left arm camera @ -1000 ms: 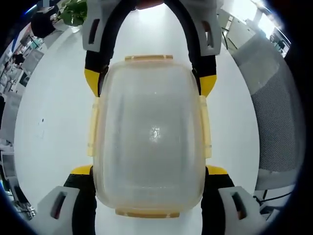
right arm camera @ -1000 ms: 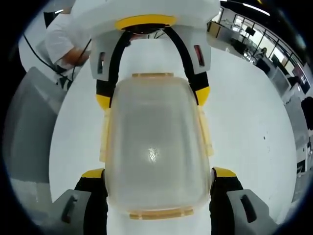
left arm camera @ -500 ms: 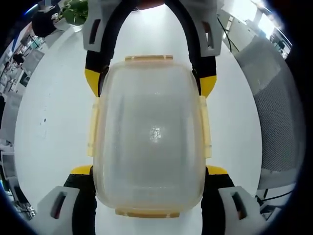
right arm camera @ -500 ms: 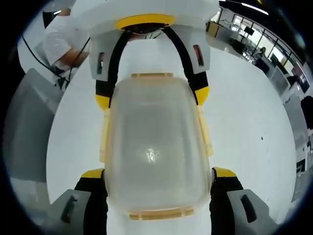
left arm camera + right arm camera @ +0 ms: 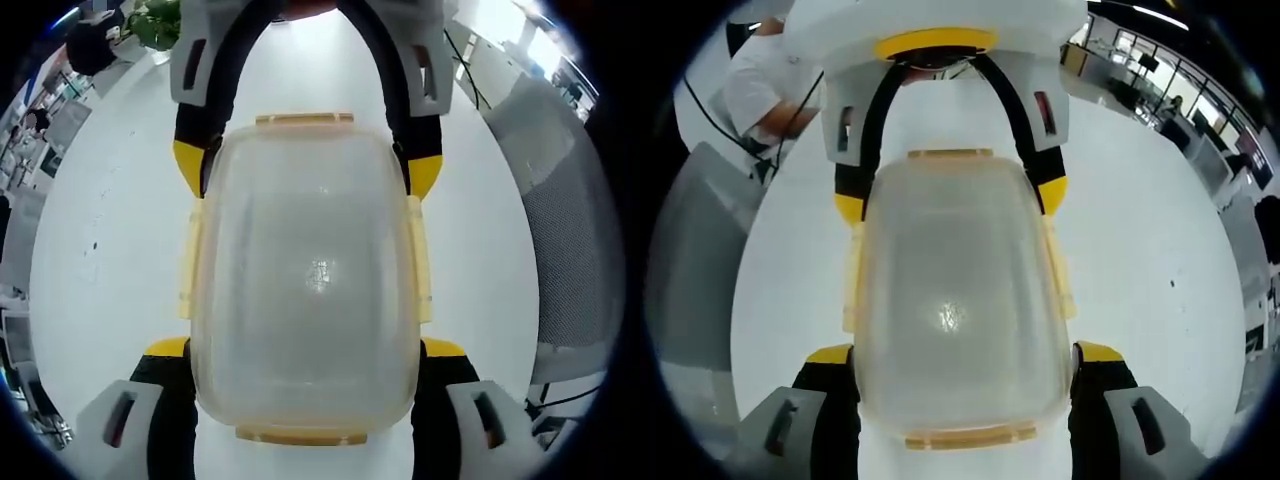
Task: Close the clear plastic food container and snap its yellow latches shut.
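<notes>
Left gripper view looks down on the white bench (image 5: 110, 250), with the clear plastic food container (image 5: 305, 270) lying on it, lid side up, its long axis running straight away from the camera. The container sits between the two grippers: the left gripper (image 5: 305, 400) straddles the near end, and the right gripper (image 5: 305, 170) comes in from the far side and straddles the opposite end. Neither is nearer; each has one short end.

In the right gripper view the container (image 5: 960, 300) lies the same way, lengthwise between the right gripper (image 5: 965, 400) at the near end and the left gripper (image 5: 950, 195) at the far end.

The left fingers (image 5: 165, 350) stand spread, one on each side of the near corners, and the right fingers (image 5: 1100, 355) are spread likewise. Whether the pads actually press the walls I cannot tell; they appear at most just beside them.

The yellow latches (image 5: 418, 260) run along both long sides and both short ends. They seem to lie flat against the lid rim, though the fisheye blur leaves it unsure whether they are snapped home.
</notes>
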Available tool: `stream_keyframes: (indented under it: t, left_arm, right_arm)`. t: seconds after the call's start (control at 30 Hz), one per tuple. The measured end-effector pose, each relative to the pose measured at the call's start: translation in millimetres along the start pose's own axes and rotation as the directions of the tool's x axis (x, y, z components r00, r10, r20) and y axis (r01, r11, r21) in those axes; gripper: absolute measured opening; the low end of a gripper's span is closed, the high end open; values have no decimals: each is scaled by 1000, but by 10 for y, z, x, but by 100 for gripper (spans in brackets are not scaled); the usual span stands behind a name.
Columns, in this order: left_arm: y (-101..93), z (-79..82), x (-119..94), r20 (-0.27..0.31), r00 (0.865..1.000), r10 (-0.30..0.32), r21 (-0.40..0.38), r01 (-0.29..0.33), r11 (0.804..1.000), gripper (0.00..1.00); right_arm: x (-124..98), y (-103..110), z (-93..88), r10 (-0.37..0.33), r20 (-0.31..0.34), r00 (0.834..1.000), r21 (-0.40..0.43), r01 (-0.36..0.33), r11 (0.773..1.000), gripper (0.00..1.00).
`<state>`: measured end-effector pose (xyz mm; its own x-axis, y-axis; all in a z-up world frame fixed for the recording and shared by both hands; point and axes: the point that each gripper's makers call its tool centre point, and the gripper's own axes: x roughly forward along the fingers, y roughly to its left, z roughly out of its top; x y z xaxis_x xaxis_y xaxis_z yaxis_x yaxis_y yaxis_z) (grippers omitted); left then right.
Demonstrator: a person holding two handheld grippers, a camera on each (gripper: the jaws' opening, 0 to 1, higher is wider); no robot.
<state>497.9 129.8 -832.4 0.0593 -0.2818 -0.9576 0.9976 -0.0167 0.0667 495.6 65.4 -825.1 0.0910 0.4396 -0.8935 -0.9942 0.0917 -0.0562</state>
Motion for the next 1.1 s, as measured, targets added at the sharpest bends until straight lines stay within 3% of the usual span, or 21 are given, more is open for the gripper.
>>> stream_keyframes:
  t: [0.5, 0.6, 0.67, 0.77, 0.83, 1.1]
  left_arm:
    - [3, -6, 2, -5, 1000, -2, 6, 2, 1000, 91]
    - [-21, -24, -8, -37, 999, -15, 17, 15, 1000, 92]
    - [-38, -1, -9, -24, 999, -27, -13, 27, 1000, 99]
    - [6, 5, -21, -20, 1000, -10, -29, 10, 1000, 99]
    - [31, 21, -37, -16, 1000, 6, -15, -7, 1000, 99]
    - [-21, -19, -30, -39, 999, 4, -15, -5, 1000, 99]
  right_arm:
    - [10, 4, -3, 5, -15, 1000, -12, -5, 1000, 88]
    - [-8, 11, 13, 13, -22, 1000, -52, -14, 999, 88]
    - [-7, -17, 53, -10, -10, 1000, -112, 9, 994, 98]
    - [3, 36, 83, 23, 1, 1000, -54, -23, 998, 99]
    - [-7, -25, 78, -8, -6, 1000, -78, 7, 997, 98]
    - [-27, 26, -9, 22, -11, 1000, -29, -22, 999, 95]
